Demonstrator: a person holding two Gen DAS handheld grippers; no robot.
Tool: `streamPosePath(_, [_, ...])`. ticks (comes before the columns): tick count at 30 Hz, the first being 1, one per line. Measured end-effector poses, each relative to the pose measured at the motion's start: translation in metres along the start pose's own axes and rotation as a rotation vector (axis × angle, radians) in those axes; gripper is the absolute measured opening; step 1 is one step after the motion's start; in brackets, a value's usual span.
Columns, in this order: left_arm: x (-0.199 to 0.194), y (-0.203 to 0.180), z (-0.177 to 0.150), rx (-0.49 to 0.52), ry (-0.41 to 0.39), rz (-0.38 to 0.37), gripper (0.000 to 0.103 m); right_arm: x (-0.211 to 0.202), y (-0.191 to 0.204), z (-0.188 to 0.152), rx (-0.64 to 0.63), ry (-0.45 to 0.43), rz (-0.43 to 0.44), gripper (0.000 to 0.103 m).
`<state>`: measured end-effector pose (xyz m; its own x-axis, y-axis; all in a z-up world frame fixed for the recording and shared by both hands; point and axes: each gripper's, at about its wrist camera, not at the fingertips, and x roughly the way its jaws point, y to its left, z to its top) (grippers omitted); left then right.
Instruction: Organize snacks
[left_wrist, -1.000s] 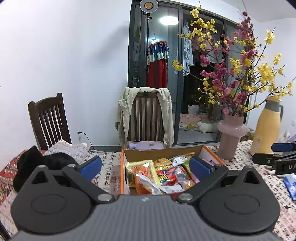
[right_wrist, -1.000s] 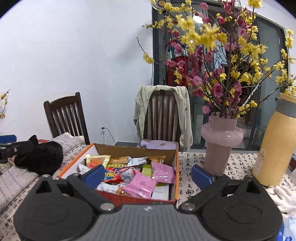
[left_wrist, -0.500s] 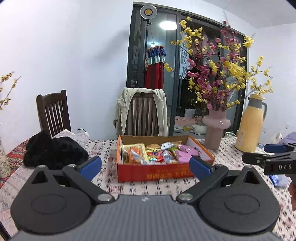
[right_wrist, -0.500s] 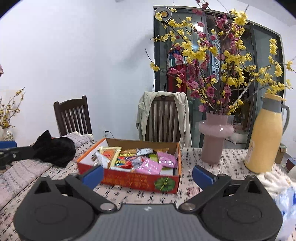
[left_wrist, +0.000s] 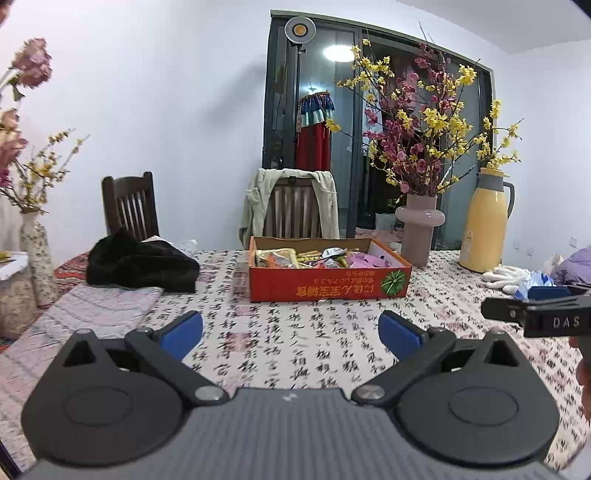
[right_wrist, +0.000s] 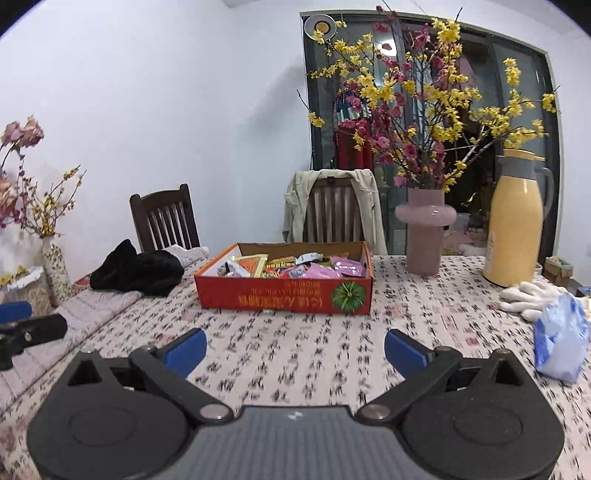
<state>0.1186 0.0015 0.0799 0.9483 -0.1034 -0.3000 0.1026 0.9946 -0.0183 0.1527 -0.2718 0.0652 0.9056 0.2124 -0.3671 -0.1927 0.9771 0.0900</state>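
Observation:
A red cardboard box (left_wrist: 328, 286) (right_wrist: 284, 297) full of mixed snack packets (left_wrist: 314, 256) (right_wrist: 295, 267) stands on the table with the calligraphy-print cloth (left_wrist: 295, 350) (right_wrist: 295, 350). My left gripper (left_wrist: 290, 332) is open and empty, well short of the box. My right gripper (right_wrist: 295, 349) is also open and empty, a similar distance in front of the box. Each gripper's tip shows at the edge of the other's view: the right gripper (left_wrist: 535, 312) and the left gripper (right_wrist: 22, 328).
A pink vase with flowering branches (left_wrist: 419, 225) (right_wrist: 424, 230) and a yellow thermos (left_wrist: 484, 225) (right_wrist: 515, 229) stand right of the box. White gloves (right_wrist: 532, 299) and a blue bag (right_wrist: 561, 336) lie at the right. Black cloth (left_wrist: 140, 264) and a patterned vase (left_wrist: 37, 254) sit left. Two chairs stand behind.
Both grippers have pulled back from over the box toward the table's near side; the box now looks smaller and farther. Both stay open and empty.

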Motion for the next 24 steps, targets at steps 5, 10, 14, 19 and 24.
streamPosePath(5, [-0.032,0.005,-0.016,-0.024,0.003,-0.003,0.103,-0.032,0.012,-0.025,-0.006,0.007,0.013,0.103])
streamPosePath(10, [-0.062,0.000,-0.041,0.010,0.023,-0.009,0.103,-0.066,0.017,-0.043,0.007,0.004,0.017,0.103])
streamPosePath(14, [-0.078,-0.003,-0.058,0.027,0.046,-0.023,0.103,-0.092,0.024,-0.060,0.006,0.000,0.020,0.103])
streamPosePath(19, [-0.095,-0.005,-0.078,0.050,0.087,-0.013,0.103,-0.119,0.034,-0.090,-0.011,0.013,-0.027,0.103])
streamPosePath(24, [-0.106,-0.001,-0.093,0.035,0.145,0.029,0.103,-0.136,0.044,-0.113,0.006,0.030,-0.032,0.103])
